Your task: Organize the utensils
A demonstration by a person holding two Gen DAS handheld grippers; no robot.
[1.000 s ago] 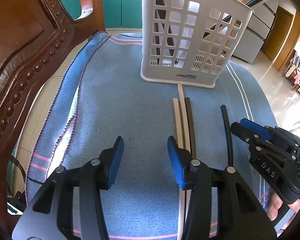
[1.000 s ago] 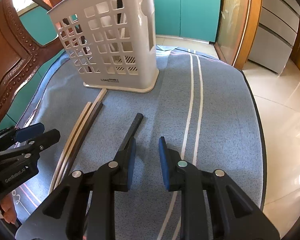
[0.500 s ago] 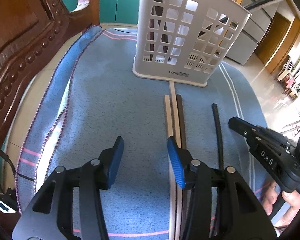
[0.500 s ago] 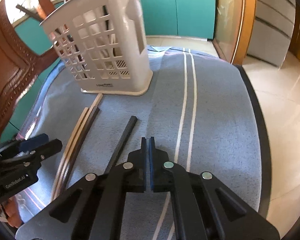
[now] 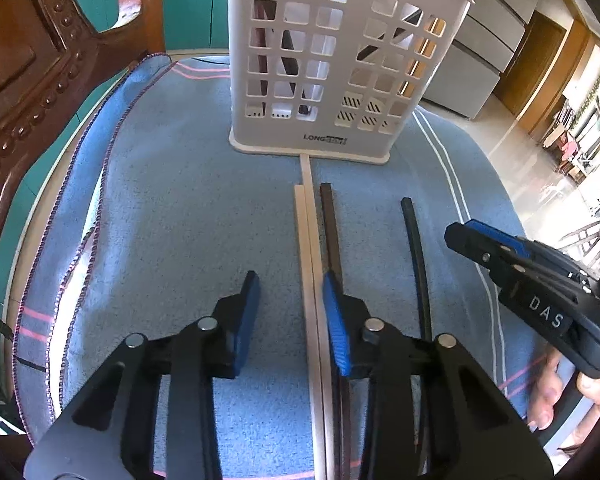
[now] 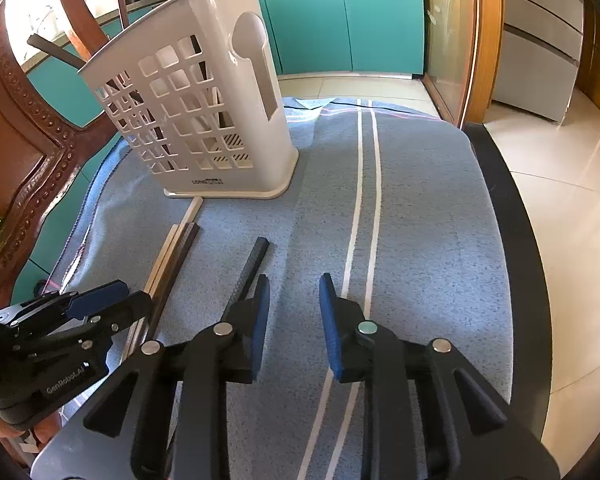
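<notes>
Blue terry cloth covered the counter, and on it four chopsticks lay loose in front of the white slotted utensil basket, which stood upright at the far end with a few dark sticks already leaning inside it. You held your left gripper spread wide and empty, low over the two pale wooden chopsticks; its right finger sat just beside, perhaps over, the dark brown chopstick. Your right gripper was likewise spread and empty, its left finger just beside the black chopstick, whose near part it hid.

All four sticks ran lengthwise away from you, far ends pointing at the basket. The longer pale one reached the basket's base, the pale pair and the brown one lay side by side, touching or nearly so, and the black one lay apart to the right.

To do the pickup well, you would have wanted to centre one stick between the fingers, close across its narrow width rather than along it, and take it towards mid-length so it would not swing. The packed trio looked the riskier grab, since closing there could catch two at once; the lone black stick looked the cleaner choice.
</notes>
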